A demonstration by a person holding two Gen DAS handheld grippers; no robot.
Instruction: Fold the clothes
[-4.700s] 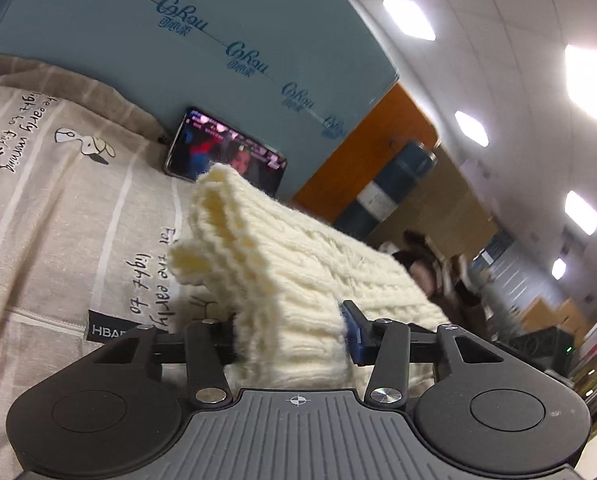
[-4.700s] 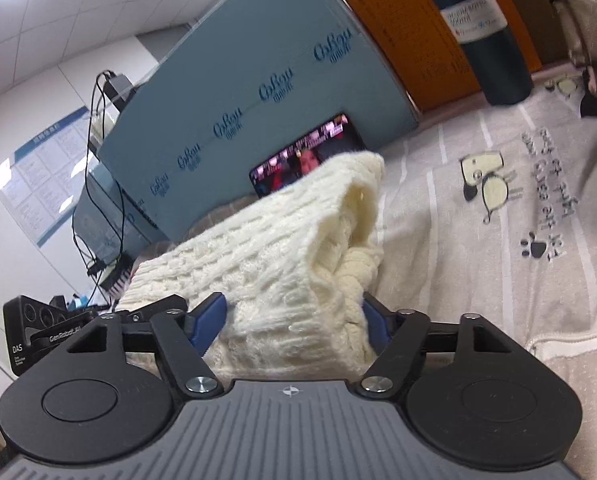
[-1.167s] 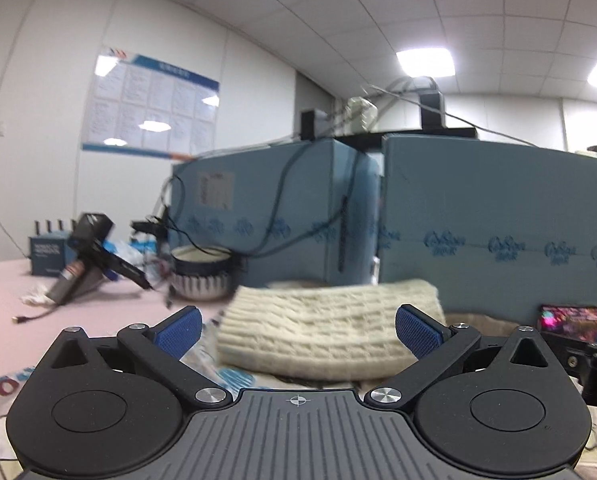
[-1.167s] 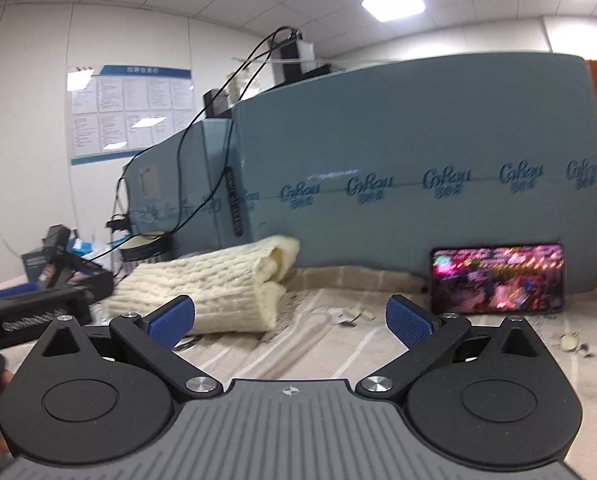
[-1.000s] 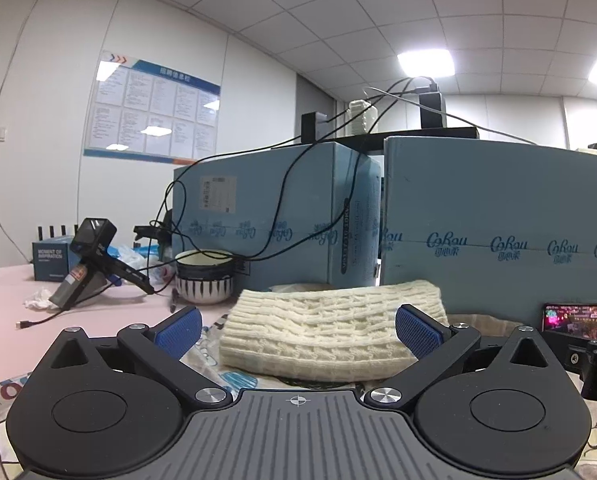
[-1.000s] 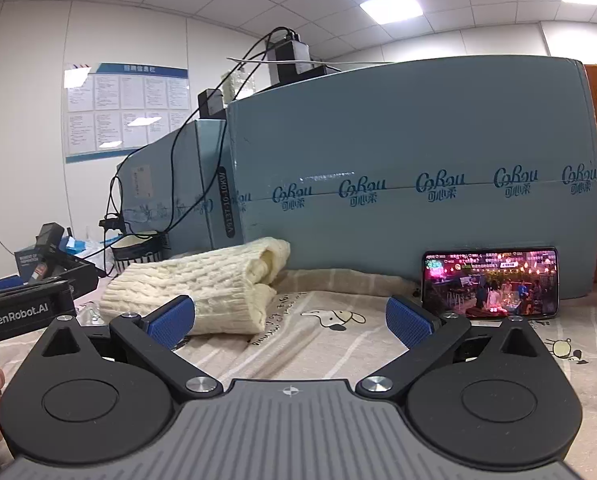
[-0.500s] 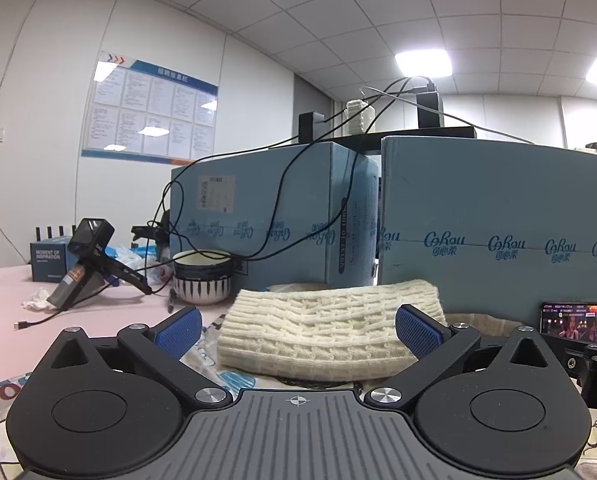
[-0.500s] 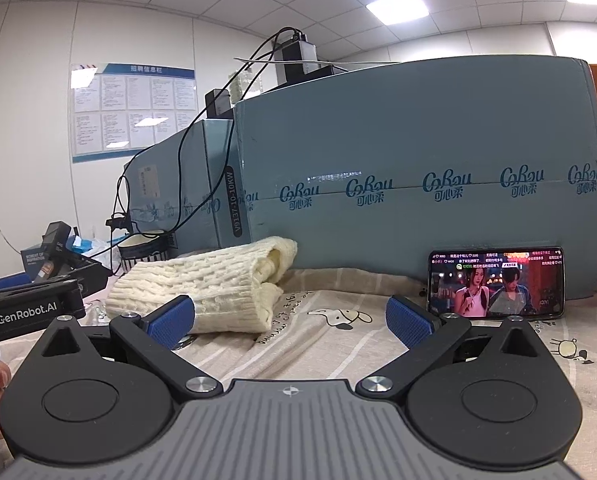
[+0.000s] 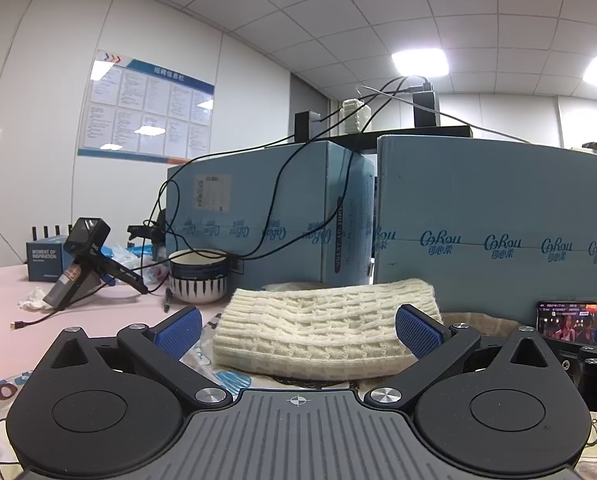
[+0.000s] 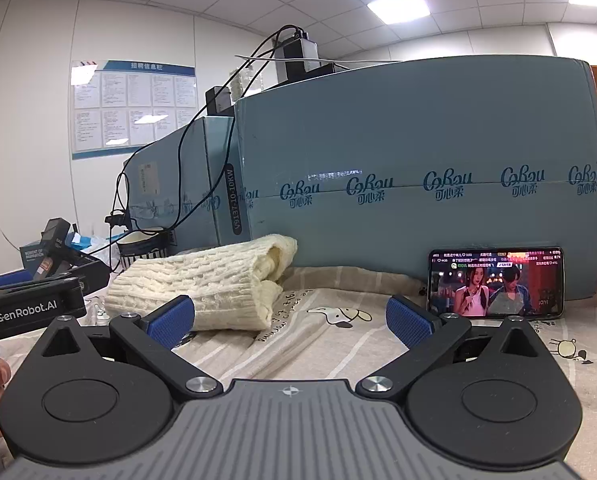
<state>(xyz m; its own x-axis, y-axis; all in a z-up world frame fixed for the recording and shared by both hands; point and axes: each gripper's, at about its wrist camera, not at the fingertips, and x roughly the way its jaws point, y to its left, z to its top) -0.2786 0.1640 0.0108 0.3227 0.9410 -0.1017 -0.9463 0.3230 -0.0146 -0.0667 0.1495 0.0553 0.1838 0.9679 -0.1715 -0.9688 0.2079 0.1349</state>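
A cream cable-knit sweater (image 9: 322, 328) lies folded into a compact bundle on the printed beige sheet, in front of the blue boxes. It also shows in the right wrist view (image 10: 210, 280), left of centre. My left gripper (image 9: 297, 326) is open and empty, just short of the bundle. My right gripper (image 10: 290, 320) is open and empty, low over the sheet (image 10: 338, 344), to the right of the bundle. The left gripper's body (image 10: 30, 304) shows at the left edge of the right wrist view.
Large blue cartons (image 10: 418, 184) stand behind the sweater. A phone (image 10: 496, 286) playing video leans against them at right. A striped bowl (image 9: 199, 280), a black camera device (image 9: 84, 260), cables and a small box (image 9: 44, 258) sit on the pink table at left.
Both grippers let go of the sweater and drew back level; it now lies folded by the cartons. In the last second little has moved.
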